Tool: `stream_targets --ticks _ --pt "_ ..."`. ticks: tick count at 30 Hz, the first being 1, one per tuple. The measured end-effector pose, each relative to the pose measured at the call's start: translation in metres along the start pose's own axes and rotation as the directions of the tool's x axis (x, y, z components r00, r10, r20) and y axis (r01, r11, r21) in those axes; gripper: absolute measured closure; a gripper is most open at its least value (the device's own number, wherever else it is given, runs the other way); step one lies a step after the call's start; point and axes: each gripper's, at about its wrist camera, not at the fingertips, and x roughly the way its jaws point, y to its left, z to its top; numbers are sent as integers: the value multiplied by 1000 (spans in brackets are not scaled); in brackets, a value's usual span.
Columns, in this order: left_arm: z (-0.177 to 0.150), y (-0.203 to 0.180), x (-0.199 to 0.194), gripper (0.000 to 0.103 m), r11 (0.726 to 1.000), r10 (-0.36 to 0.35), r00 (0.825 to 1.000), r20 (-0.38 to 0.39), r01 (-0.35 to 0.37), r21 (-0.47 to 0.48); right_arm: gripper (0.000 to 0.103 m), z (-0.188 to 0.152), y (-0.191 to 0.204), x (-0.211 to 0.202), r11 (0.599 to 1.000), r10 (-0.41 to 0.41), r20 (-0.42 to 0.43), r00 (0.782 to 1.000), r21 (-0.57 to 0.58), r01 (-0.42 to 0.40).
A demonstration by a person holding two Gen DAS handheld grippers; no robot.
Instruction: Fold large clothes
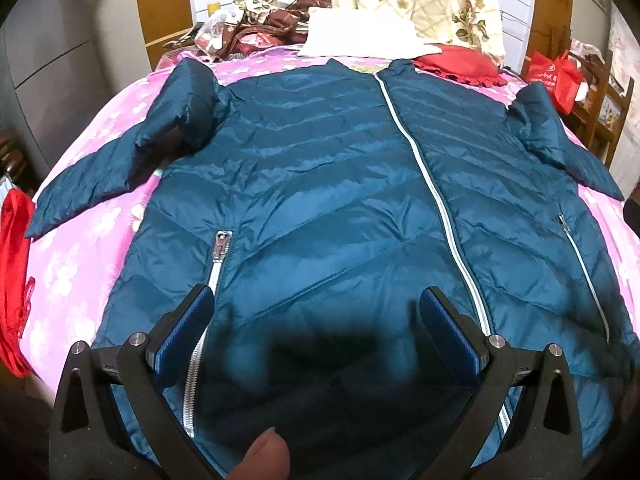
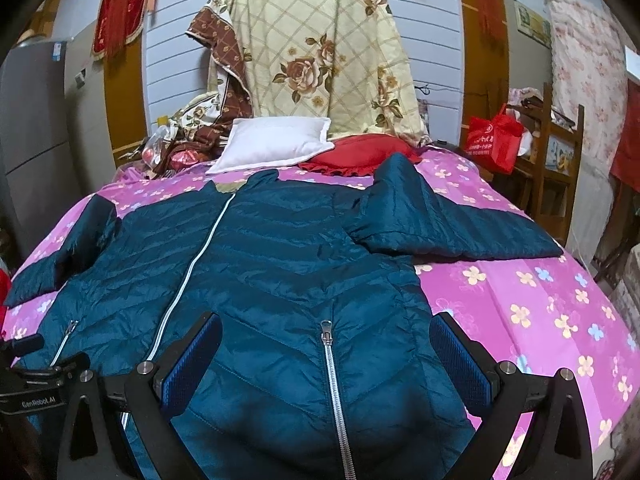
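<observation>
A teal quilted down jacket (image 1: 320,184) lies front up on the pink flowered bed, zipped, collar at the far end, both sleeves spread out. It also shows in the right wrist view (image 2: 288,264). My left gripper (image 1: 316,312) is open over the hem, between the left pocket zip (image 1: 222,248) and the centre zip (image 1: 436,200). My right gripper (image 2: 326,344) is open over the hem at the right side, straddling the right pocket zip (image 2: 332,364). The left gripper's body (image 2: 36,392) shows at the left edge of the right wrist view.
A white pillow (image 2: 272,144) and a red cushion (image 2: 360,156) lie beyond the collar. A floral quilt (image 2: 320,52) hangs on the headboard. A red bag (image 2: 496,140) sits on a wooden rack at the right. Red cloth (image 1: 16,280) hangs off the left bed edge.
</observation>
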Motion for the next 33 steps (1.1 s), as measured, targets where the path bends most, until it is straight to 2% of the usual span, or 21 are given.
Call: stream_targets --ticks 33 --pt "-1 3 5 0 1000 -23 1000 -15 23 -11 0 -3 -1 2 1000 -2 0 1000 -1 2"
